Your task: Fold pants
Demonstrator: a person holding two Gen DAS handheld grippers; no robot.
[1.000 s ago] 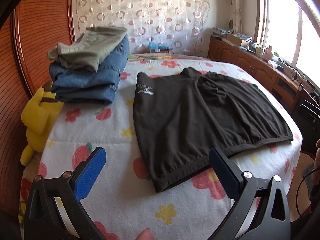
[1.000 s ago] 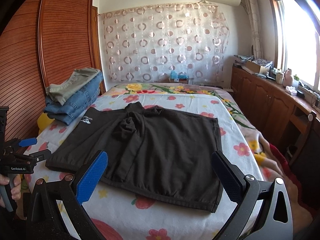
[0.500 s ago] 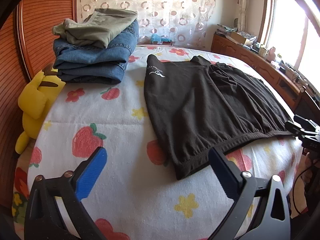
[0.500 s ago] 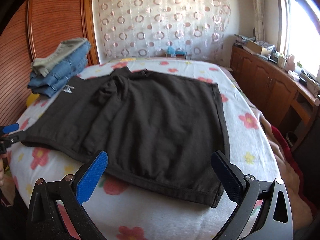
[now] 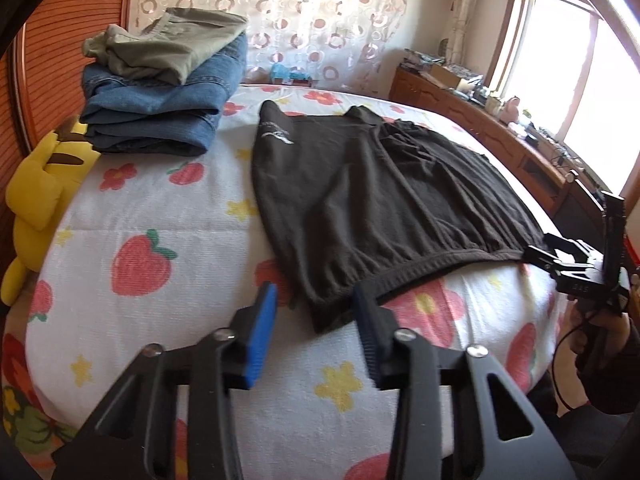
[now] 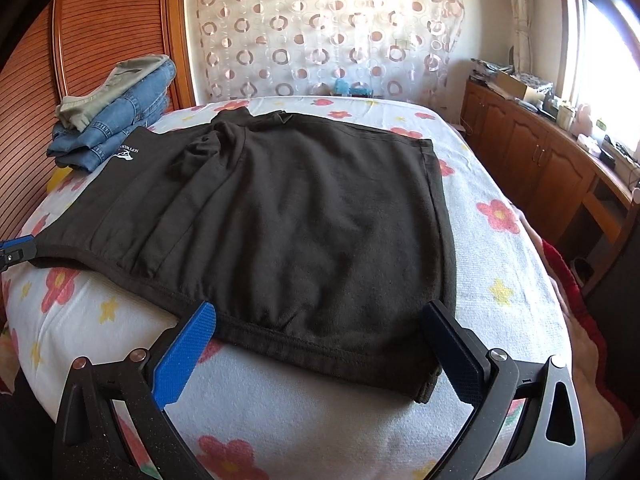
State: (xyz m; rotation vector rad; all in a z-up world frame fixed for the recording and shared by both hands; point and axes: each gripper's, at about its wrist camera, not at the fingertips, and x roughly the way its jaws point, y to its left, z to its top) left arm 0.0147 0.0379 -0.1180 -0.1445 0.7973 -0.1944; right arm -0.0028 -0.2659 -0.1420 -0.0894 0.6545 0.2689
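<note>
Black pants (image 5: 380, 200) lie flat on the flowered bed (image 5: 160, 220), waistband toward me; they also fill the right wrist view (image 6: 300, 220). My left gripper (image 5: 316, 312) is half closed, its blue pads either side of the near left waistband corner, with a gap still showing. My right gripper (image 6: 320, 324) is wide open, low over the waistband's right part, its pads straddling the hem. The right gripper also shows at the far right of the left wrist view (image 5: 576, 264). The left gripper's blue tip shows at the left edge of the right wrist view (image 6: 16, 246).
A stack of folded jeans and olive trousers (image 5: 160, 92) sits at the bed's far left, also in the right wrist view (image 6: 116, 116). A yellow plush toy (image 5: 44, 184) lies by the wooden headboard (image 5: 60, 48). A wooden sideboard (image 6: 552, 168) runs along the right.
Both grippers came down and forward to the waistband. The left gripper's jaws narrowed from wide open to half closed around the left corner. The right gripper stayed wide open.
</note>
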